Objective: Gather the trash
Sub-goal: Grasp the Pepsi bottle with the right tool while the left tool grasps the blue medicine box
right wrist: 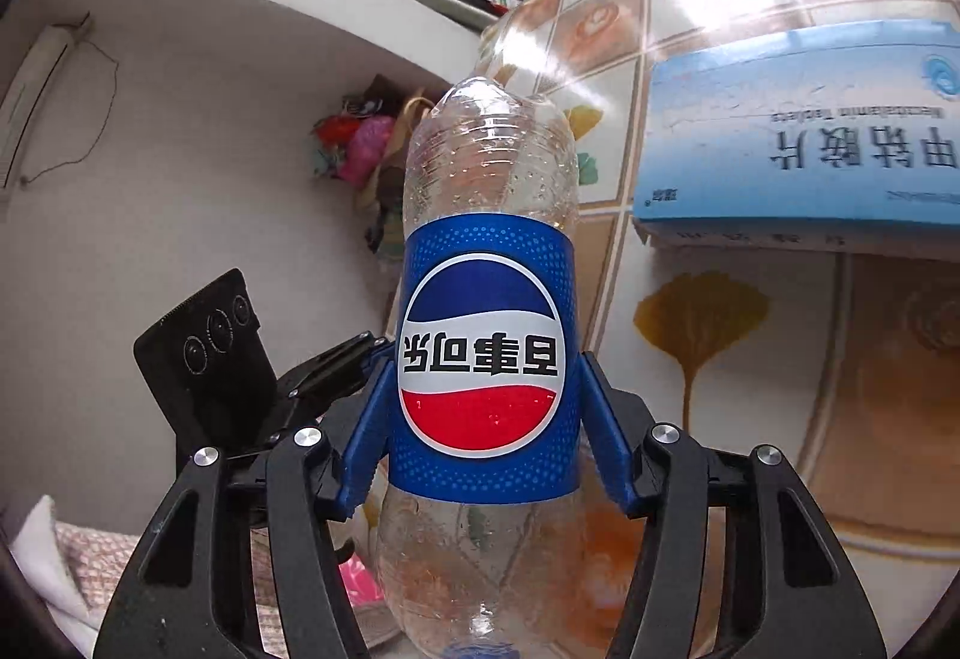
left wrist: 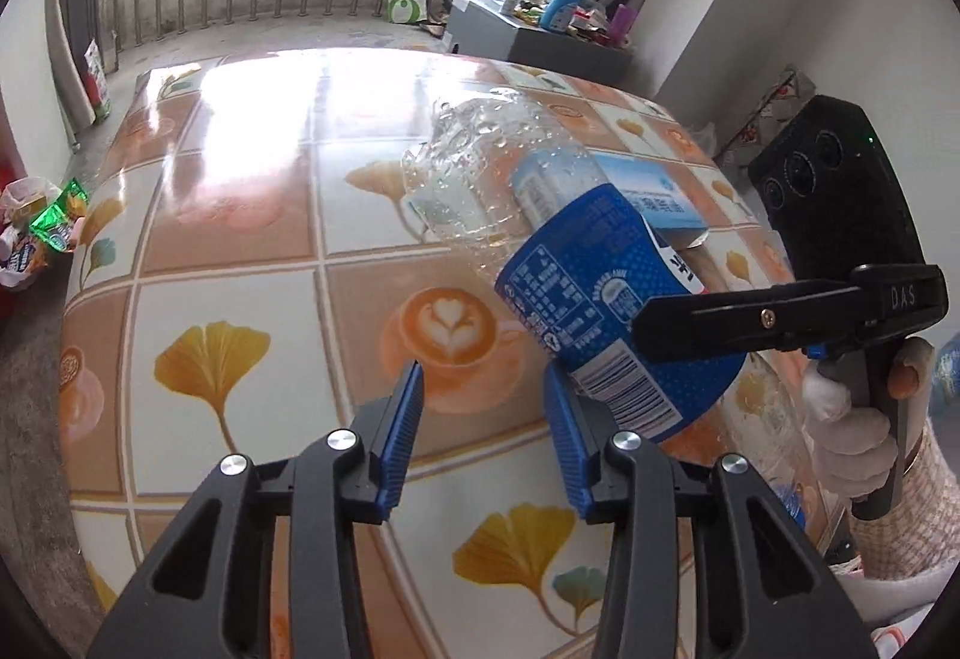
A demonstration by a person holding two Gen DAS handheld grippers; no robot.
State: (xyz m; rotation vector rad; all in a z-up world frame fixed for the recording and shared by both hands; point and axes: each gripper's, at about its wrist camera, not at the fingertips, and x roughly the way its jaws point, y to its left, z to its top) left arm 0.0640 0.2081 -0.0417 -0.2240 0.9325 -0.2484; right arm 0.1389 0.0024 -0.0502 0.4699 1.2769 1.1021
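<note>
A clear plastic cola bottle (right wrist: 486, 167) with a blue label is clamped at the label by my right gripper (right wrist: 486, 359), both blue pads (right wrist: 366, 419) pressing its sides. In the left wrist view the same bottle (left wrist: 576, 269) hangs tilted over the table (left wrist: 240, 215), with one black finger (left wrist: 750, 320) of the right gripper across it. My left gripper (left wrist: 483, 371) hovers over the table, open and holding nothing, its right pad just beside the bottle's label. A light blue medicine box (left wrist: 654, 197) lies on the table behind the bottle, seen also in the right wrist view (right wrist: 798, 119).
A bag of wrappers and other trash (left wrist: 36, 227) sits on the floor off the table's left edge. A grey cabinet (left wrist: 510, 35) piled with clutter stands beyond the far edge, before a barred balcony. A gloved hand (left wrist: 852, 419) holds the right gripper's handle.
</note>
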